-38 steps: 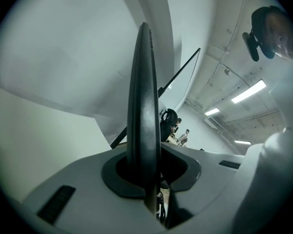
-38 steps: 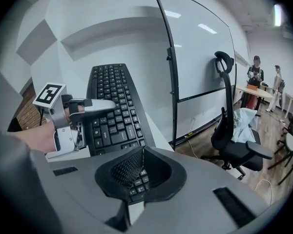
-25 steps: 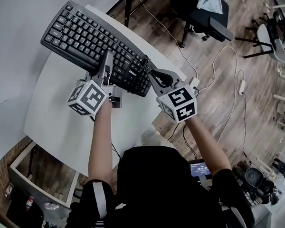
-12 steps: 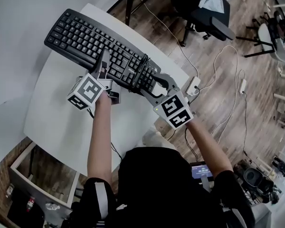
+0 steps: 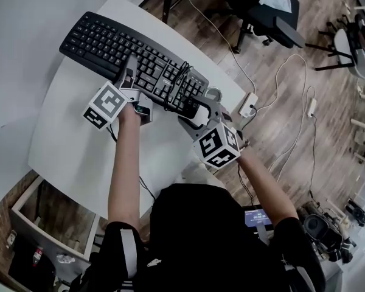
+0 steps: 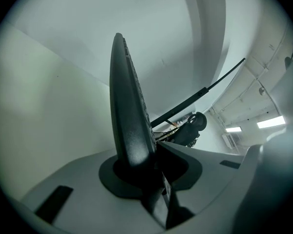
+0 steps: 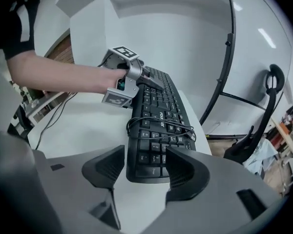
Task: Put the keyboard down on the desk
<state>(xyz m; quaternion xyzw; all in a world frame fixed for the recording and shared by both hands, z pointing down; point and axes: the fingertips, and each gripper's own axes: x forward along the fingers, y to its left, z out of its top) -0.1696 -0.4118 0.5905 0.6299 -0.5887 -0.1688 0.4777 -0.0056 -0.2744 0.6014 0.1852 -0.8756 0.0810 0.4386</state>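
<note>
The keyboard (image 5: 134, 56), a black wired one, lies aslant on the white tabletop (image 5: 67, 139), its long side running from the far left corner toward the near right edge. In the right gripper view its right end (image 7: 158, 126) rests flat on the tabletop. A loose coil of its own black cable (image 5: 177, 87) is heaped over the keys near that end.

The left gripper (image 5: 129, 72) meets the keyboard's near long edge about midway along. Its jaws pinch that edge: in the left gripper view the keyboard (image 6: 129, 121) stands edge-on, wedged between the two pads with no gap showing. The person's left hand (image 5: 126, 111) grips the handle just behind the marker cube (image 5: 103, 105).

The right gripper (image 5: 201, 105) sits at the keyboard's right end, angled down toward it. Its jaws have just been opening and now stand spread wide. In its own view the right gripper (image 7: 145, 167) has the keyboard's short end lying between the pads, with clear space on either side and neither pad pressing it.

Beyond the keyboard's right end, past the tabletop, an office chair (image 5: 261, 11) stands on the wooden floor (image 5: 304, 102).
</note>
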